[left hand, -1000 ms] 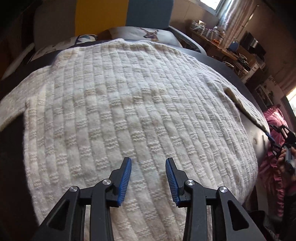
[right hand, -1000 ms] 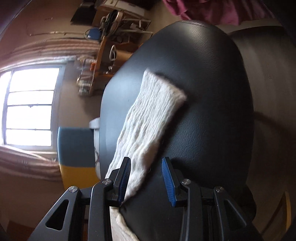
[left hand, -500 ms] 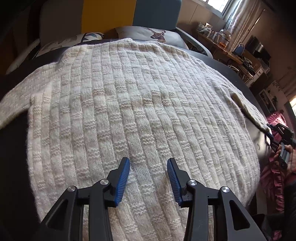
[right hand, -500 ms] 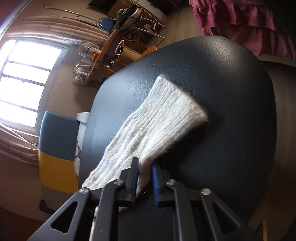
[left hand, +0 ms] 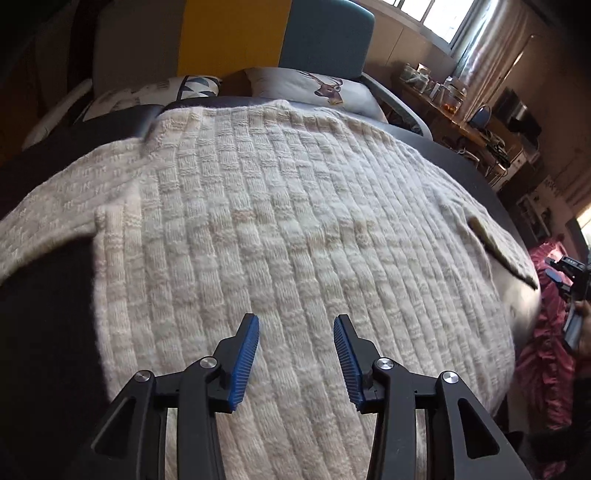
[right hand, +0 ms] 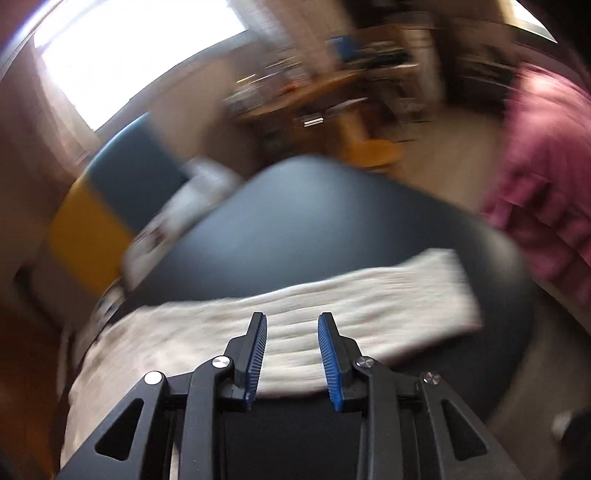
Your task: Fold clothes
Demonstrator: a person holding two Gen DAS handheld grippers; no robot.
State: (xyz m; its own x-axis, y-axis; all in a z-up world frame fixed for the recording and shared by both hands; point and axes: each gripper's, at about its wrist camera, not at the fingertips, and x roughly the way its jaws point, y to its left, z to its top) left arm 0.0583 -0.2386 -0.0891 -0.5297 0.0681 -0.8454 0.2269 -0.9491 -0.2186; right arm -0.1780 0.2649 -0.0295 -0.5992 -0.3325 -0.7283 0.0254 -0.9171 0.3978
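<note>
A cream knitted sweater (left hand: 295, 221) lies spread flat on a dark round table (right hand: 314, 221). One sleeve (left hand: 55, 221) reaches out to the left. My left gripper (left hand: 296, 319) hovers open over the sweater's lower body with nothing between its fingers. In the blurred right wrist view the other sleeve (right hand: 369, 295) lies straight across the table. My right gripper (right hand: 292, 316) hangs above it; its jaws are opening and nothing is between the pads. That gripper (left hand: 565, 273) also shows at the right edge of the left wrist view, beside the sleeve end (left hand: 506, 251).
Behind the table stand a yellow and blue chair back (left hand: 229, 33) and cushions, one with a deer print (left hand: 325, 88). A pink garment (right hand: 546, 184) lies to the right of the table. Wooden shelves with jars (left hand: 443, 92) line the far wall.
My right gripper shut on the sleeve half a second ago, then let go, rose and rolled upright. The sleeve now lies flat across the table. My left gripper drew back a little.
</note>
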